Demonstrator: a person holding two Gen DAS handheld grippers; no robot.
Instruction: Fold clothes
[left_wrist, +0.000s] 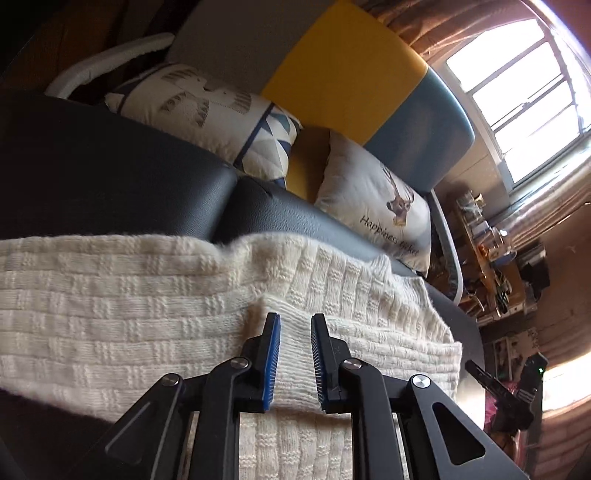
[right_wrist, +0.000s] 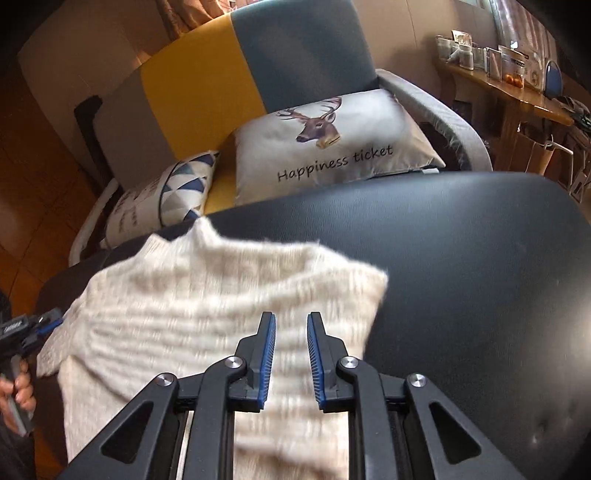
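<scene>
A cream knit sweater (left_wrist: 129, 314) lies across a black leather surface (left_wrist: 110, 155). My left gripper (left_wrist: 295, 321) is shut on a raised ribbed fold of it, with cloth filling the narrow gap between the blue pads (left_wrist: 272, 354). In the right wrist view the sweater (right_wrist: 207, 302) is blurred by motion, its collar toward the far side. My right gripper (right_wrist: 291, 321) stands with its fingers close together and knit cloth between them. The left gripper (right_wrist: 37, 328) and a hand (right_wrist: 18, 391) show at that view's left edge. The right gripper (left_wrist: 517, 387) appears at the left view's right edge.
Beyond the black surface (right_wrist: 461, 277) stands a yellow and blue armchair (right_wrist: 295, 44) with a deer pillow (right_wrist: 332, 136) and a triangle-pattern pillow (right_wrist: 177, 188). A cluttered wooden shelf (right_wrist: 517, 85) runs along the right wall. A bright window (left_wrist: 517, 92) is behind.
</scene>
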